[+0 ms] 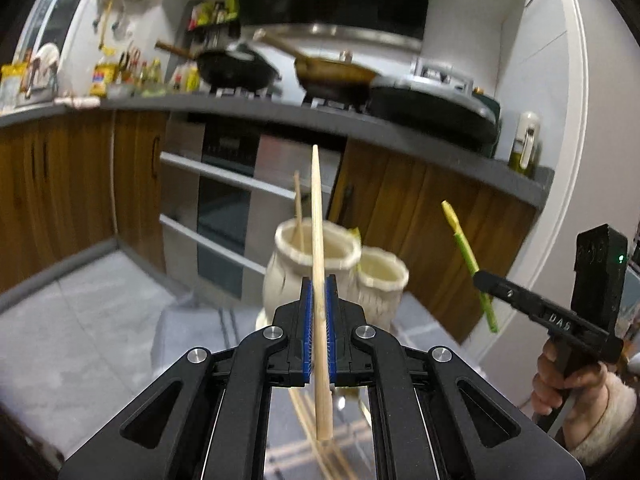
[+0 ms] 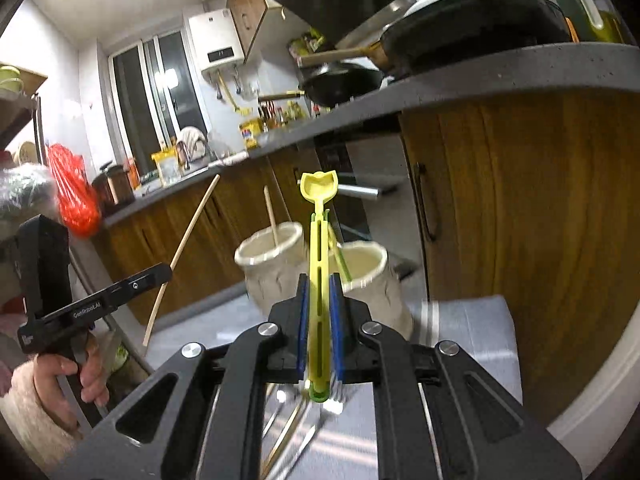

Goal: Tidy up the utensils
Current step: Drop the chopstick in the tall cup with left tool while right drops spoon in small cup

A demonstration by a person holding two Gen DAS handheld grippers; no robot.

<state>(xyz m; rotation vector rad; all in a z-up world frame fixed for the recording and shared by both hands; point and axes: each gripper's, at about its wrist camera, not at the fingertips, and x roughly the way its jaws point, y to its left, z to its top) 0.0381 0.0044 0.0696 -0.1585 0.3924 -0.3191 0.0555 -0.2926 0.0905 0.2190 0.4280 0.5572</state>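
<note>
My left gripper (image 1: 319,284) is shut on a wooden chopstick (image 1: 318,216), held upright above the table; it also shows in the right wrist view (image 2: 182,248). My right gripper (image 2: 320,284) is shut on a yellow-green plastic utensil (image 2: 319,248), also seen at the right of the left wrist view (image 1: 466,252). Ahead stand two cream holders. The left holder (image 1: 316,256) (image 2: 272,264) has one chopstick (image 1: 298,208) in it. The right holder (image 1: 380,284) (image 2: 372,276) has a green utensil (image 2: 340,256) in it.
More chopsticks (image 1: 316,440) and metal utensils (image 2: 296,432) lie on the grey table (image 2: 472,328) under the grippers. Wooden cabinets (image 2: 520,220), an oven (image 1: 236,200) and a counter (image 1: 280,106) with pans stand behind the holders.
</note>
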